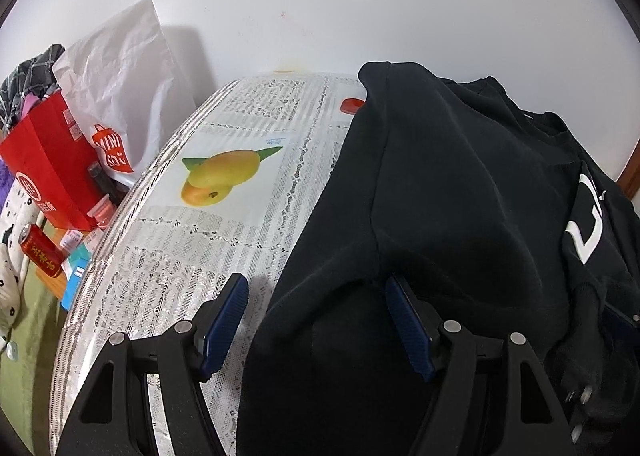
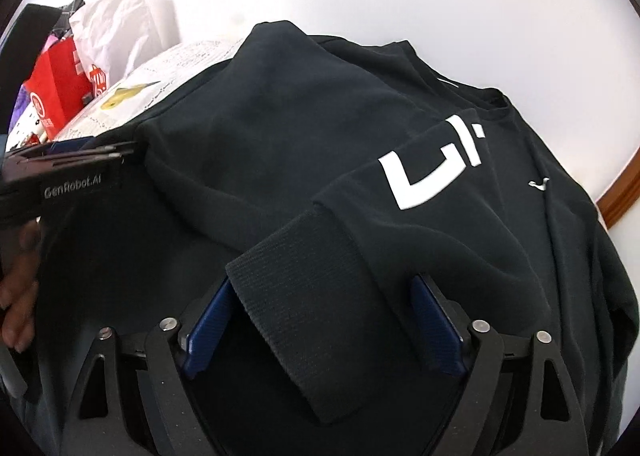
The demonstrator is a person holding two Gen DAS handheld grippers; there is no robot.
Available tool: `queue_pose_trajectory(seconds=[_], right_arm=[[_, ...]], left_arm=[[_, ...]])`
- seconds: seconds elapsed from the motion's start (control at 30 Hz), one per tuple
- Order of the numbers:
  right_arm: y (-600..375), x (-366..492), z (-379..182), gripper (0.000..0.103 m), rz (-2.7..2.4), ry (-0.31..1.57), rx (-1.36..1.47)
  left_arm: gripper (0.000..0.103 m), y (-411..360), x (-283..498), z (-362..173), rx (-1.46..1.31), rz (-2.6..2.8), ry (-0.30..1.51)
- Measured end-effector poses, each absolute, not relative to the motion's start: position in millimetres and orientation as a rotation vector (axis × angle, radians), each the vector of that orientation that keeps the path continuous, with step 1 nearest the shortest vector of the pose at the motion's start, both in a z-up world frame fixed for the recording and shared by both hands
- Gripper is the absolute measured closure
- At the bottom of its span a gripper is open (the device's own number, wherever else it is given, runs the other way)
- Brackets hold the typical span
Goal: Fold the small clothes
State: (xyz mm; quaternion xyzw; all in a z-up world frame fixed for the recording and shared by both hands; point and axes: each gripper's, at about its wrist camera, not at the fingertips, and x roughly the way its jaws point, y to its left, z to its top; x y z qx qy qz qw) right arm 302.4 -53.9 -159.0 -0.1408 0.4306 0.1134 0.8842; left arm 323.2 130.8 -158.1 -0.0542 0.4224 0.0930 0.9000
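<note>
Sprawling over the lace-patterned white tablecloth (image 1: 192, 240), the black cotton sweatshirt (image 2: 320, 128) lies with its ribbed cuff (image 2: 304, 296) between the right gripper (image 2: 320, 316)'s parted jaws, unpinched. The left gripper (image 1: 316, 320), jaws apart, straddles the sweatshirt's edge. Closing shallowly could let cuff or edge slip, undoing the fold.

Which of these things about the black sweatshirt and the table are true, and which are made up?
1. The sweatshirt is black with white letters. True.
2. The ribbed cuff lies between the right hand-held gripper's fingers. True.
3. The tablecloth shows a picture of a banana. False: it shows mangoes.
4. A red bag stands left of the table. True.
5. The left hand-held gripper is shut tight. False: its jaws stand apart.
</note>
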Motion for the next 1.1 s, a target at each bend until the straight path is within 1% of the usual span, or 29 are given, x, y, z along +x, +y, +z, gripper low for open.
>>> queue_pose_trajectory(seconds=[0.03, 0.1, 0.13, 0.2, 0.3, 0.37, 0.43, 0.57, 0.67, 0.77, 0.8, 0.83, 0.87, 0.9, 0.93, 0.97, 1.03, 1.1], right_arm=[[-54, 303, -158, 0.066, 0.219, 0.882, -0.317], [-57, 306, -152, 0.083, 0.211, 0.895, -0.355], [-67, 309, -144, 0.090, 0.245, 0.913, -0.307], [-89, 309, -122, 0.094, 0.268, 0.895, -0.225], [-140, 312, -88, 0.094, 0.215, 0.825, -0.122], [-189, 318, -68, 0.094, 0.162, 0.806, 0.005], [-233, 324, -56, 0.094, 0.087, 0.784, 0.086], [-299, 342, -65, 0.094, 0.021, 0.817, 0.227], [-328, 352, -88, 0.094, -0.061, 0.887, 0.235], [-337, 355, -105, 0.085, -0.116, 0.965, 0.215], [-336, 354, -105, 0.080, -0.155, 0.966, 0.178], [-334, 352, -102, 0.077, -0.201, 0.943, 0.122], [-329, 349, -96, 0.076, -0.248, 0.905, 0.060], [-327, 348, -91, 0.072, -0.259, 0.885, 0.033], [-323, 346, -86, 0.065, -0.261, 0.856, 0.017], [-320, 344, -82, 0.061, -0.254, 0.830, 0.023], [-307, 346, -80, 0.060, -0.198, 0.805, 0.008], [-292, 351, -91, 0.060, -0.148, 0.814, -0.046]], left_arm=[[0.031, 133, 324, -158, -0.122, 0.190, 0.876], [0.030, 136, 323, -159, -0.141, 0.186, 0.877], [0.030, 136, 323, -159, -0.144, 0.185, 0.877], [0.029, 137, 323, -159, -0.143, 0.185, 0.877], [0.029, 137, 323, -159, -0.147, 0.185, 0.878], [0.029, 137, 323, -159, -0.146, 0.186, 0.878], [0.028, 137, 323, -158, -0.144, 0.188, 0.879], [0.027, 138, 323, -159, -0.149, 0.188, 0.879], [0.027, 138, 323, -160, -0.154, 0.186, 0.878], [0.027, 141, 320, -159, -0.179, 0.174, 0.864], [0.027, 142, 320, -159, -0.187, 0.171, 0.860], [0.027, 144, 319, -158, -0.196, 0.169, 0.858], [0.027, 144, 319, -158, -0.199, 0.169, 0.856], [0.028, 144, 319, -158, -0.201, 0.168, 0.854], [0.028, 144, 319, -157, -0.201, 0.168, 0.850], [0.028, 143, 318, -155, -0.200, 0.168, 0.838], [0.028, 142, 315, -150, -0.199, 0.164, 0.810], [0.028, 140, 312, -145, -0.199, 0.156, 0.780]])
